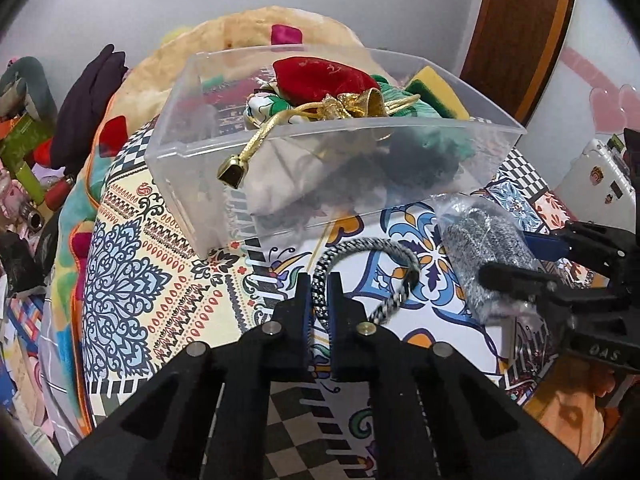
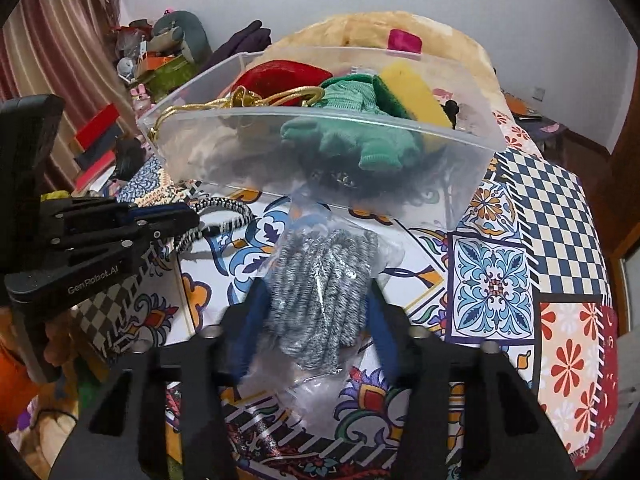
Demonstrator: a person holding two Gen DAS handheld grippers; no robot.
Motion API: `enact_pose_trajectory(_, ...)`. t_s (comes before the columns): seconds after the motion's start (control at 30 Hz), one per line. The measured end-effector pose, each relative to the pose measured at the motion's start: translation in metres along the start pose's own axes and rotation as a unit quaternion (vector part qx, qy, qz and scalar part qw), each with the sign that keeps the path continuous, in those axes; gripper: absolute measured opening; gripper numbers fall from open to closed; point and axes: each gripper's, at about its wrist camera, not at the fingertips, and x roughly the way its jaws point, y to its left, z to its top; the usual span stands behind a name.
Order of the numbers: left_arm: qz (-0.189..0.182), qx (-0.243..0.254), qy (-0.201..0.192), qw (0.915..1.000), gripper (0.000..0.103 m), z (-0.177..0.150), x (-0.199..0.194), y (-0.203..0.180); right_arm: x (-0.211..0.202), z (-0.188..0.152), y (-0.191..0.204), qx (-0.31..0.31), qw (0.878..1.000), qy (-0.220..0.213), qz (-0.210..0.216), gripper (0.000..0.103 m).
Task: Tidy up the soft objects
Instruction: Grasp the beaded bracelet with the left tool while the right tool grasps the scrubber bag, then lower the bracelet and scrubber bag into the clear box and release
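Observation:
A clear plastic bin (image 1: pixel 280 152) (image 2: pixel 460 136) stands on the patterned cloth and holds a red velvet pouch (image 1: pixel 320 76) with gold cord, a green knit glove (image 2: pixel 360 136) and a yellow sponge (image 2: pixel 416 96). My left gripper (image 1: pixel 319 280) is shut on a black-and-white braided hair band (image 1: pixel 384 248), just in front of the bin; it also shows in the right wrist view (image 2: pixel 224 210). My right gripper (image 2: pixel 316 292) is shut on a grey knit item in a clear bag (image 2: pixel 320 300), seen at right in the left wrist view (image 1: pixel 488 248).
The patterned tablecloth (image 2: pixel 496 280) covers the surface. A tan plush cushion (image 1: pixel 280 28) lies behind the bin. Cluttered toys and boxes (image 2: pixel 160 60) stand at the far left. A wooden door (image 1: pixel 520 32) is at the back right.

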Motion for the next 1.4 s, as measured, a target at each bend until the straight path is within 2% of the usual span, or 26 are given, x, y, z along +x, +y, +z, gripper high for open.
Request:
enact_pose_trajectory(0.1, 0.002, 0.006, -0.010, 0.9999, 0.006, -0.003, -0.006, -0.002, -0.006, 0.001, -0.001, -0.001, 1.000, -0.011, -0.006, 0.026)
enact_pose_trajectory(0.2, 0.000, 0.009, -0.029, 0.9995, 0.005, -0.006, -0.020, -0.005, -0.015, 0.005, -0.004, -0.003, 1.000, -0.026, -0.009, 0.022)
enact_pose_trajectory(0.57, -0.017, -0.003, -0.114, 0.9933, 0.005, 0.011, -0.078, -0.009, -0.065, 0.021, -0.001, -0.011, 0.994, -0.108, -0.015, 0.021)
enact_pose_trajectory(0.87, -0.009, -0.025, -0.167, 0.9856, 0.005, 0.046, -0.095, 0.001, -0.083, 0.061, -0.001, -0.008, 0.986, -0.163, -0.030, 0.021)
enact_pose_trajectory(1.1, 0.008, -0.041, -0.172, 0.9842, 0.005, 0.070, -0.079, 0.007, -0.071, 0.089, 0.002, -0.008, 0.983, -0.178, -0.038, 0.021)
enact_pose_trajectory(1.4, 0.015, -0.046, -0.145, 0.9883, 0.005, 0.079, -0.041, 0.006, -0.028, 0.094, -0.001, -0.010, 0.990, -0.134, -0.051, 0.021)
